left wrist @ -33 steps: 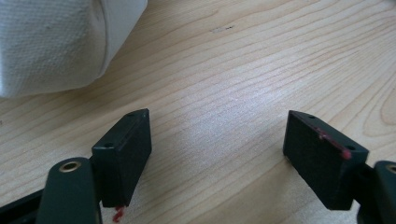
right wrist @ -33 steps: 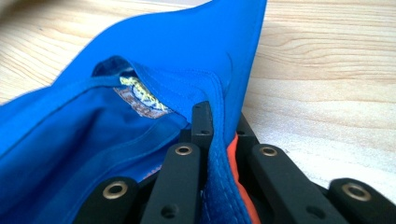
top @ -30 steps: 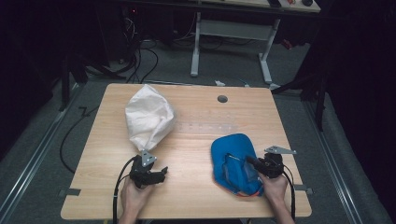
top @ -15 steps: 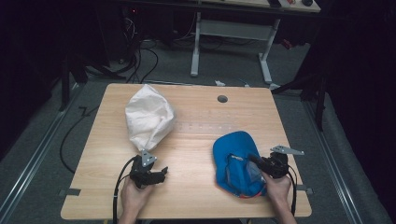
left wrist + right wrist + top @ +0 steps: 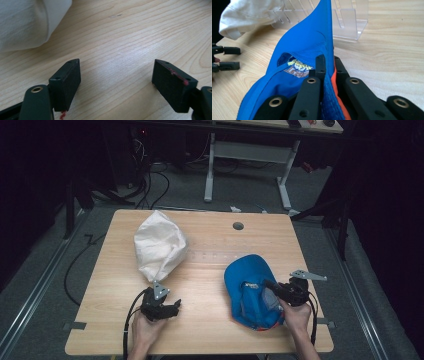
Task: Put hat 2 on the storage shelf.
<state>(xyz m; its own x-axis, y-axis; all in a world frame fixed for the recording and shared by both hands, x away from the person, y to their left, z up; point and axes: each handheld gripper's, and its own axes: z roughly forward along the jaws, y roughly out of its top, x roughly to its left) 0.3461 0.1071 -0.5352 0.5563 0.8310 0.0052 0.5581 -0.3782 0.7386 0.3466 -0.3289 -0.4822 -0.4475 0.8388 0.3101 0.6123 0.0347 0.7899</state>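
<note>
A blue cap [image 5: 247, 287] with an orange lining and a yellow logo lies at the front right of the wooden table [image 5: 210, 270]. My right gripper [image 5: 268, 284] is shut on its rim from the right and holds that edge raised. In the right gripper view the jaws [image 5: 328, 62] pinch the blue cap [image 5: 307, 37] so that the fabric stands upright between them. A white cap [image 5: 159, 245] sits at the left middle. My left gripper [image 5: 172, 307] rests low in front of it, open, with bare wood between its jaws [image 5: 116, 82] and the white cap [image 5: 25, 22] just beyond.
A clear acrylic rack [image 5: 347, 20] stands on the table behind the blue cap, with the white cap [image 5: 249, 15] draped at its left end. A round cable hole [image 5: 238, 226] lies near the far edge. Desk legs and cables stand on the floor beyond.
My right gripper has risen a little with the blue cap's rim in it, tilting the cap up. The left gripper and the white cap have stayed put.
</note>
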